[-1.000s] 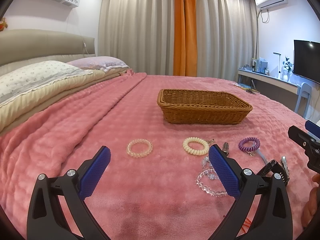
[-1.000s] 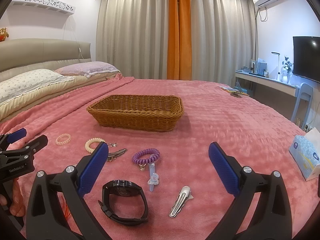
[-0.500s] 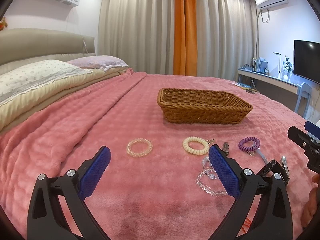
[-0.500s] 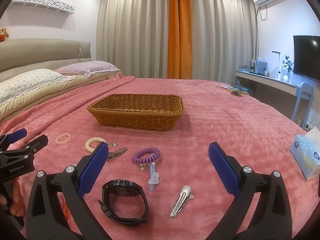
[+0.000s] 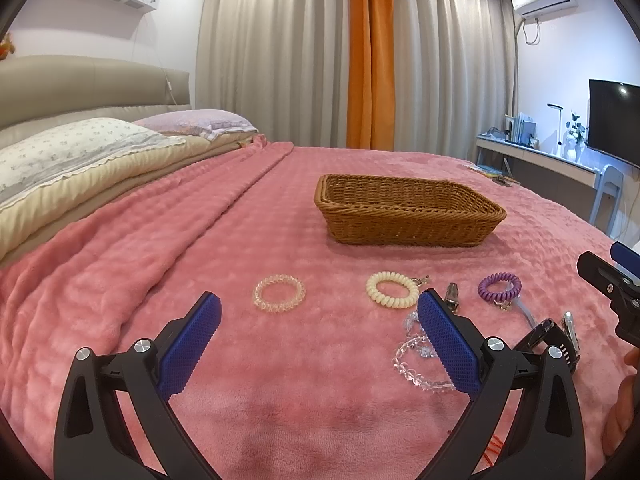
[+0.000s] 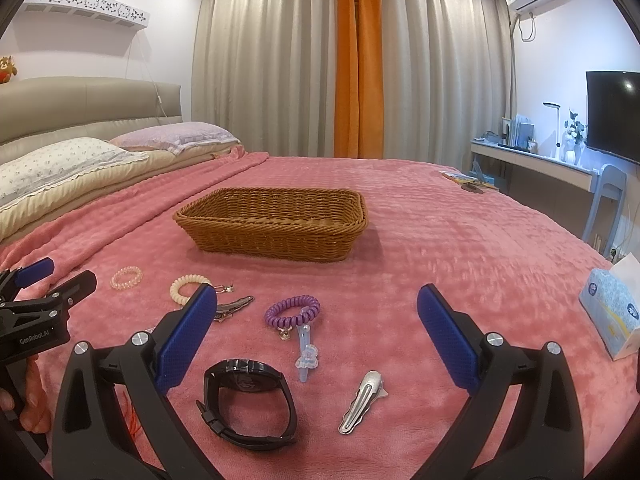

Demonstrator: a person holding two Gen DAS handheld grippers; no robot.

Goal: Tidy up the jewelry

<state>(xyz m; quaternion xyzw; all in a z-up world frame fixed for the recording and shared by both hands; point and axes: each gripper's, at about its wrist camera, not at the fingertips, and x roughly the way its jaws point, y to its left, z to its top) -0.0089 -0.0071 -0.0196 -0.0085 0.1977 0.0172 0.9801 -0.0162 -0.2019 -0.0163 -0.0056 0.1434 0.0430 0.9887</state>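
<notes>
A brown wicker basket stands on the pink bedspread. In front of it lie a clear pink coil band, a cream coil band, a purple coil band, a clear bead bracelet, a black watch, a silver hair clip and a pale blue clip. My left gripper is open and empty, short of the pink band. My right gripper is open and empty above the watch and clips.
A blue tissue pack lies on the bed at the right. Pillows and a headboard are at the left. A desk, a chair and a TV stand beyond the bed's right edge.
</notes>
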